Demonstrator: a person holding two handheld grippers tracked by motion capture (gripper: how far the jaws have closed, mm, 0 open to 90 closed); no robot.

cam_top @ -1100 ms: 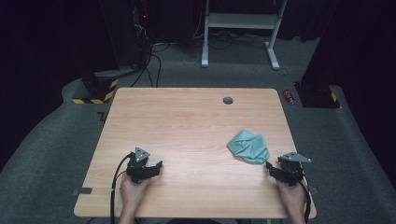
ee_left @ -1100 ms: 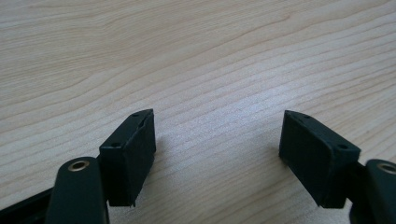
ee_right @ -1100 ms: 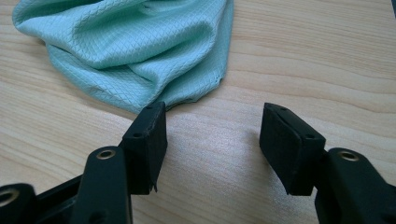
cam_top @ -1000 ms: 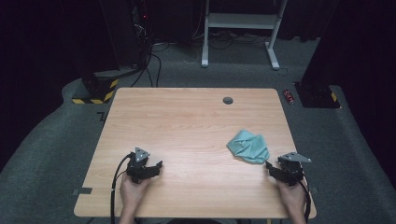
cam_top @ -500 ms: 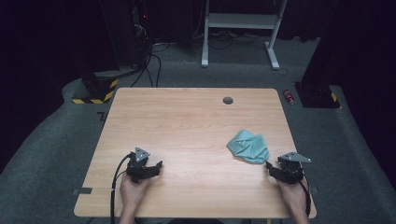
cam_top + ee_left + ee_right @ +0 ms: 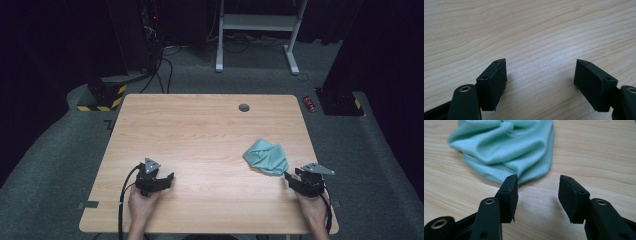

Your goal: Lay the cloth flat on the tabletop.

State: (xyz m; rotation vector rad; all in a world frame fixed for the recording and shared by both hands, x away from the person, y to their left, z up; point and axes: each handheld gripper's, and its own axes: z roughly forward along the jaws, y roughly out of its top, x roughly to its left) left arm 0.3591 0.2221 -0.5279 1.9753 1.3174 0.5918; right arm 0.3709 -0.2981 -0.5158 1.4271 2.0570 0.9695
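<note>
Right gripper (image 6: pixel 290 178): sitting at the near right corner of the wooden table (image 6: pixel 200 130), in the person's right hand (image 6: pixel 314 210). Its jaws are standing apart and have just been closing a little, with only bare wood showing between the pads. In the right gripper view (image 6: pixel 537 192) one fingertip (image 6: pixel 510 187) is lying just in front of the hem of the cloth; whether it is touching the fabric cannot be told.

Left gripper (image 6: pixel 167 179): resting at the near left of the table in the left hand (image 6: pixel 142 205). In the left gripper view (image 6: pixel 540 75) its jaws are gaping wide over bare wood, holding nothing.

Mint-green cloth (image 6: pixel 266 156): lying crumpled on the right part of the table, just beyond the right gripper, well apart from the left one.

Round grommet (image 6: pixel 244 107): sitting in the tabletop near the far edge.
</note>
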